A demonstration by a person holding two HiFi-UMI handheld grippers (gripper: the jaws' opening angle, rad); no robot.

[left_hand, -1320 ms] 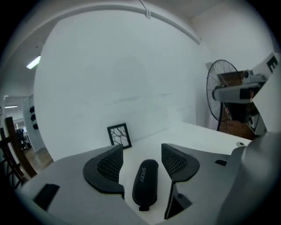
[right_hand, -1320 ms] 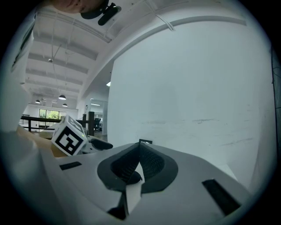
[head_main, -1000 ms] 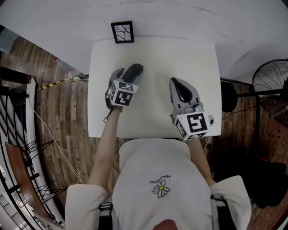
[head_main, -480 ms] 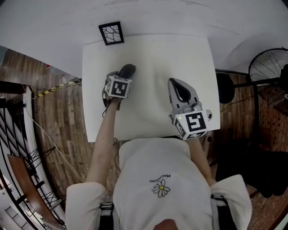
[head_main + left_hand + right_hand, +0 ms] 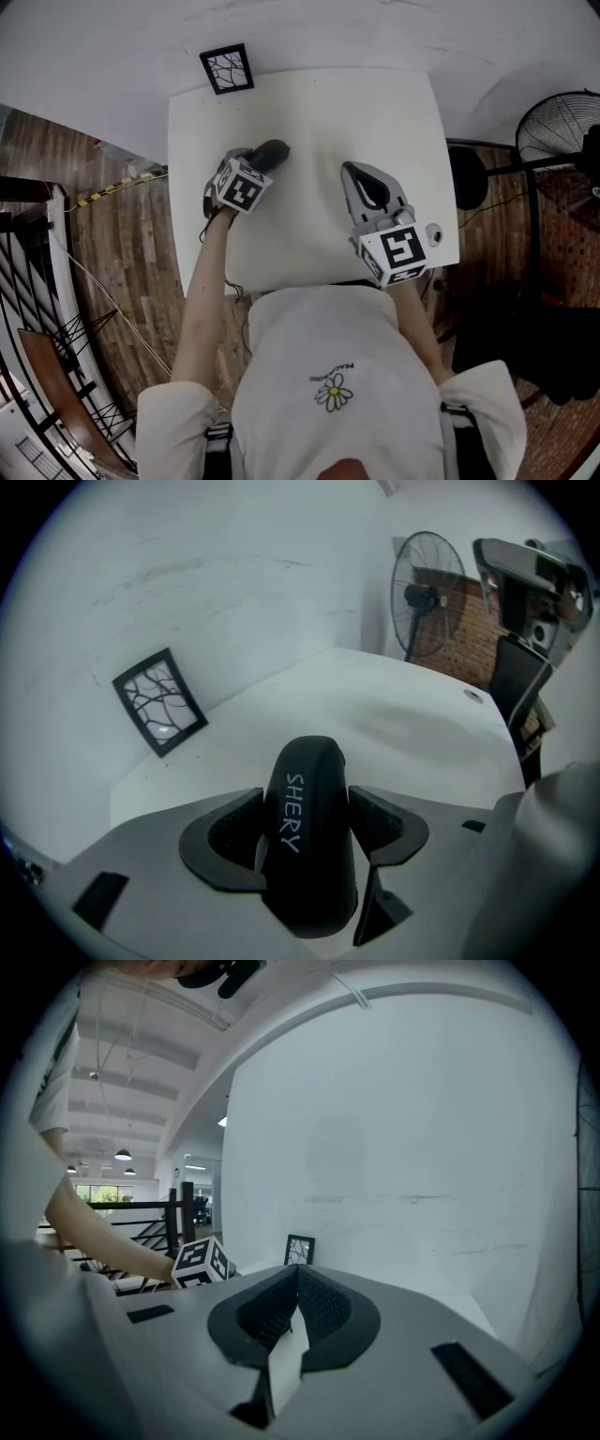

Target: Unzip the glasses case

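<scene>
Glasses case (image 5: 309,841) sits between the left gripper (image 5: 255,164) jaws, pads pressing on both of its flanks. Its long axis runs forward along the jaws' own line, rounded end poking out past the tips, low over the left half of the white surface (image 5: 375,103). Zip pull not visible in any view.

Right gripper (image 5: 350,172): jaws pressed together, nothing between them, well apart to the case's right and pointing across the surface. Judgement: the right is the free hand for the zip — the case lies to its left, so it must cross over.
</scene>
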